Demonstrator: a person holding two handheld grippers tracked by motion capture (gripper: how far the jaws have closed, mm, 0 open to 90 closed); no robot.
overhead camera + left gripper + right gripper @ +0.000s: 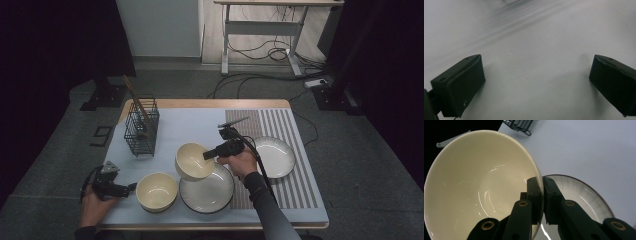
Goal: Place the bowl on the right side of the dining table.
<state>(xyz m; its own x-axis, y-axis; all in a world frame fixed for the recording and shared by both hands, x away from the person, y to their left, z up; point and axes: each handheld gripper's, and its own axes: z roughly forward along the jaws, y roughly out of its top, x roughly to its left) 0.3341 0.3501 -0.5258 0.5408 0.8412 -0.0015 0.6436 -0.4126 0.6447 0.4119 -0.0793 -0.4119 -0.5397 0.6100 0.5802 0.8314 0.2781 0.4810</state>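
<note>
Right gripper (541, 192): jaws clenched on the rim of a glossy cream ceramic bowl (192, 161), one pad inside, one outside. Bowl is lifted, tilted, above the near edge of a round white dark-rimmed plate (207, 192). Left gripper (131, 187): released, jaws wide apart, nothing between them, resting beside a second cream bowl (156, 191). Judgement: pick-up done; setting down remains.

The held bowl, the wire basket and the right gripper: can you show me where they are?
held bowl (474, 195): right gripper view, on its cream inside wall.
wire basket (141, 131): high view, on its dark side mesh.
right gripper (542, 195): right gripper view, where its two tips pinch the bowl's rim.
</note>
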